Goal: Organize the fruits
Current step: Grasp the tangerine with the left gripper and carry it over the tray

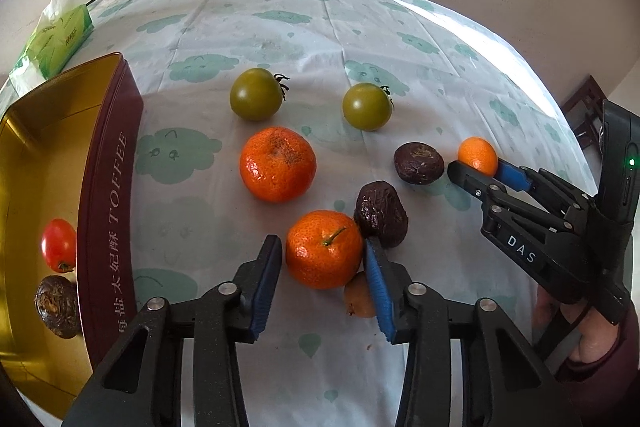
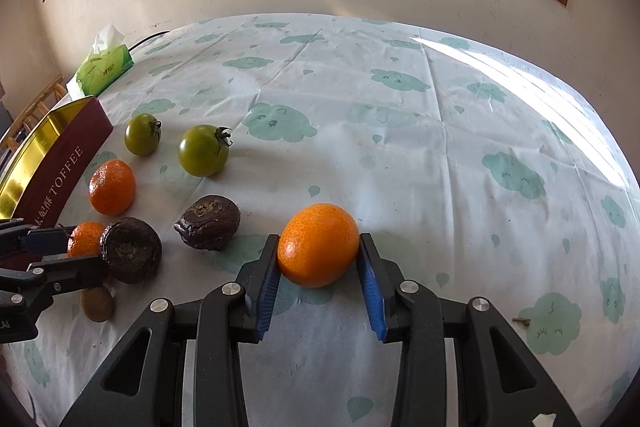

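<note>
My left gripper (image 1: 323, 247) is open around a stemmed orange tangerine (image 1: 324, 249) on the table; its left pad stands just apart from the fruit. A wrinkled dark passion fruit (image 1: 380, 213) and a small brown kiwi (image 1: 359, 295) touch that tangerine. My right gripper (image 2: 319, 247) is shut on a small orange (image 2: 319, 245) that rests on the cloth; it also shows in the left wrist view (image 1: 478, 155). A bigger tangerine (image 1: 277, 163), two green tomatoes (image 1: 256, 99) (image 1: 367, 106) and a second passion fruit (image 1: 418, 163) lie loose.
A maroon and gold TOFFEE tin (image 1: 108, 195) at the left holds a red tomato (image 1: 58, 245) and a passion fruit (image 1: 56, 306). A green tissue pack (image 1: 52, 41) lies behind it. The cloud-print tablecloth (image 2: 440, 131) spreads to the right.
</note>
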Available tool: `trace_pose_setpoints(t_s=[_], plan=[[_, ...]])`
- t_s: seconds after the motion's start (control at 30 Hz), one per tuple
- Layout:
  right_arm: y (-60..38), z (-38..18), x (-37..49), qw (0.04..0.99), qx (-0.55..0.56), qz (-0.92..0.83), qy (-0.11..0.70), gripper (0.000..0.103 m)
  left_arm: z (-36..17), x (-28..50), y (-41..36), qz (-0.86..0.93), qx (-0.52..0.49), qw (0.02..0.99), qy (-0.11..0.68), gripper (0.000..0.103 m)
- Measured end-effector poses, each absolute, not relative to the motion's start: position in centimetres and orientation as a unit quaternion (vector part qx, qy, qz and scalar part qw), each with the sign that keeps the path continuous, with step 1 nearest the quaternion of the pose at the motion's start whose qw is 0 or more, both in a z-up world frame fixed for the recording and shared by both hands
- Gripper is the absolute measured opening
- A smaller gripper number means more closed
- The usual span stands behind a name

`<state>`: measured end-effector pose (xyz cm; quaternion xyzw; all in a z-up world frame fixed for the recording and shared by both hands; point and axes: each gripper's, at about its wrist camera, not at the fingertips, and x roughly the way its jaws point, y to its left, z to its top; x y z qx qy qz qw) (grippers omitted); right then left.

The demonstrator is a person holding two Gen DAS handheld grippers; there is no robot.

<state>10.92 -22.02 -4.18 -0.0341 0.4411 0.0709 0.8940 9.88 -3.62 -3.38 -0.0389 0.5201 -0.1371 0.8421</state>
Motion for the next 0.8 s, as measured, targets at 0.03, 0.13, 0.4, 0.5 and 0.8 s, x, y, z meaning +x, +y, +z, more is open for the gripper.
trace_pose_setpoints(t_s=[0.03,0.13,0.4,0.5,0.8], plan=[[-22.1,-4.2,10.9,0.894,-0.035,0.071,0.441,0.035,-3.3,9.8,-3.8,-0.136,-0.034,0.843,0.519,0.041],[-22.0,-4.2,10.9,0.894,-0.035,0.071,0.441,0.035,-3.3,9.7,-3.7,-0.132,-0.033,0.845,0.518,0.040],[-22.0,-4.2,11.0,0.894,-0.038,0.069,0.441,0.035,-2.0,8.9,-3.1,-0.113,-0.018,0.856,0.504,0.040],[-22.0,-4.2,11.0,0.894,-0.037,0.069,0.441,0.035,-1.4,8.7,-2.8,-0.107,-0.015,0.860,0.498,0.040],[-22.0,-4.3,11.1,0.894,-0.039,0.069,0.441,0.035,0.9,8.2,-0.9,-0.089,-0.015,0.876,0.473,0.040]])
